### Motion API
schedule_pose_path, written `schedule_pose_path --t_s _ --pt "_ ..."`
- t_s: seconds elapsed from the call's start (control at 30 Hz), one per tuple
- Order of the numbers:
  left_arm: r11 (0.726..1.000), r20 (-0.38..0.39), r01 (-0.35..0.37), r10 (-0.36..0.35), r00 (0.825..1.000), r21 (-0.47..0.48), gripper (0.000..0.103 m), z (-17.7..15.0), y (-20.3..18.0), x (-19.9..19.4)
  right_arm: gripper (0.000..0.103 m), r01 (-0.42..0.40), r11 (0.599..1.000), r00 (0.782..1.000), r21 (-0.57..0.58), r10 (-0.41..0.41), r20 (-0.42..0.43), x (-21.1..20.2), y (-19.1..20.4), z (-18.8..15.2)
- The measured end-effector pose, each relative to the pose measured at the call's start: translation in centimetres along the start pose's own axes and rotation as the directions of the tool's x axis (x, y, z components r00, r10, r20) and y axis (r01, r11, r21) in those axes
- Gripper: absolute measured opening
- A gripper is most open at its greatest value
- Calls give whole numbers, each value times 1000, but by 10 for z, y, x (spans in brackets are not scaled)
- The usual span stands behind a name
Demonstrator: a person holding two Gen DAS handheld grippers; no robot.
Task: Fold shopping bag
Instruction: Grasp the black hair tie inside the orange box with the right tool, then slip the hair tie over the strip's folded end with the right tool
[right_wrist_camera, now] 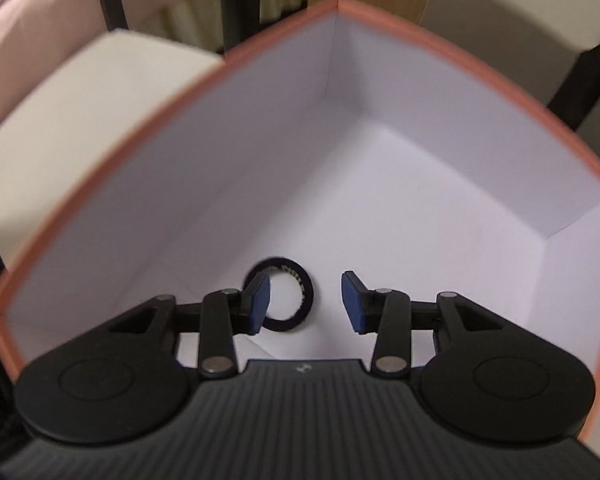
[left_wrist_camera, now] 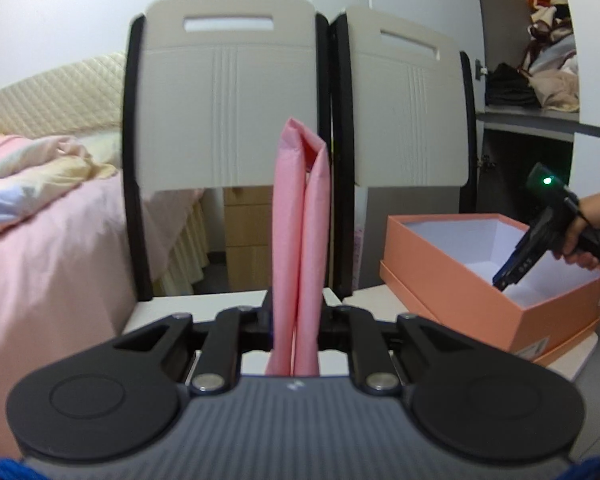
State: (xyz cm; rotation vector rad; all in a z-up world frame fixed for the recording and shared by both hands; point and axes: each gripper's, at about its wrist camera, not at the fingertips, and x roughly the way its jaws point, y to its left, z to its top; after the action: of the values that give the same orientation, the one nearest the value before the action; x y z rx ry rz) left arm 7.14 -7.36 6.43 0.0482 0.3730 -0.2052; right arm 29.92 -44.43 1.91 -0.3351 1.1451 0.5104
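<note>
Left gripper [left_wrist_camera: 296,316] clamped on a folded pink shopping bag [left_wrist_camera: 300,216], jaws pressed in against the cloth from both sides. Bag standing up between the jaws as a narrow doubled strip, its folded top reaching in front of the two pale chair backs [left_wrist_camera: 224,112] with black frames. Behind and left of the chairs, a bed [left_wrist_camera: 40,208] with pink sheets and a rumpled quilt; at far right, shelves [left_wrist_camera: 540,80] stacked with clothes. On the white tabletop [left_wrist_camera: 204,306] to the right of the bag, an open salmon-orange box [left_wrist_camera: 556,320] with a white inside, sitting in its own lid. Seen from the left wrist, right gripper [left_wrist_camera: 500,282] held by a hand [left_wrist_camera: 584,236] in a dark sleeve, tilted steeply down with its tips inside the box, a green light glowing on its body. From the right wrist, right gripper [right_wrist_camera: 305,304] low inside the box [right_wrist_camera: 100,184], jaws spread apart with nothing between them, blue pads [right_wrist_camera: 260,300] facing each other. On the white box floor just beyond the jaws, a small dark ring [right_wrist_camera: 306,284], partly hidden by the left pad and not gripped by it. Ring's exact make too blurred to tell. Beyond the box rim, chair legs and the pink bed edge, both smeared.
</note>
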Motion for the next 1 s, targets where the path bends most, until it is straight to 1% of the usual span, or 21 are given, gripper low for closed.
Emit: schedule_pose_path --t_s 0.1,0.2,0.27,0.33,0.4,0.43,0.5,0.57,0.63,0.7,0.73,0.8,0.87,0.9,0.93,0.97,1.0 --pt "1000 -44 3 -3 999 -5 17 -2 8 25 42 -23 1000 999 8 24 -41 14 -3 8" --pt "999 -94 -8 5 996 -32 17 -3 19 48 38 -17 999 996 28 20 -90 29 -7 9" --pt "998 -124 -14 7 992 -56 18 -4 26 61 36 -6 1000 994 30 9 -104 33 -8 12" --pt "997 -175 -32 18 984 -77 18 -6 32 75 28 -12 1000 994 12 14 -111 33 -6 19" --pt "993 -232 -45 18 973 -113 18 -9 39 84 14 -21 1000 993 4 21 -119 32 -2 26" --pt "990 -248 -47 13 969 -134 18 -10 43 86 10 -27 1000 992 -5 26 -126 31 1 29" --pt "985 -263 -56 12 965 -162 19 -11 48 86 10 -8 1000 993 -11 7 -120 28 7 36" --pt "984 -268 -69 23 963 -165 20 -12 52 83 10 9 1000 996 4 -9 -89 19 11 44" --pt "984 -268 -77 31 963 -162 21 -12 53 78 10 46 999 998 16 -46 -30 -1 16 54" --pt "984 -261 -80 36 965 -161 21 -12 55 71 10 89 995 995 36 -91 48 -30 24 66" --pt "984 -256 -79 36 966 -158 21 -11 55 68 10 108 993 990 38 -111 90 -46 30 73" --pt "986 -241 -87 50 969 -145 21 -10 55 62 10 113 993 975 26 -116 190 -82 52 86" --pt "987 -219 -104 76 973 -119 21 -8 54 56 10 108 994 949 1 -104 299 -118 81 100" --pt "988 -200 -117 95 975 -102 21 -8 53 51 10 90 996 932 -21 -77 353 -133 99 105" --pt "988 -175 -130 114 978 -83 21 -7 53 46 10 72 996 912 -44 -48 407 -149 118 111" --pt "988 -149 -143 132 980 -65 21 -6 52 40 10 48 997 888 -59 -16 459 -160 137 116" --pt "986 -123 -157 150 981 -48 21 -6 51 35 10 23 997 861 -76 19 507 -166 152 114"
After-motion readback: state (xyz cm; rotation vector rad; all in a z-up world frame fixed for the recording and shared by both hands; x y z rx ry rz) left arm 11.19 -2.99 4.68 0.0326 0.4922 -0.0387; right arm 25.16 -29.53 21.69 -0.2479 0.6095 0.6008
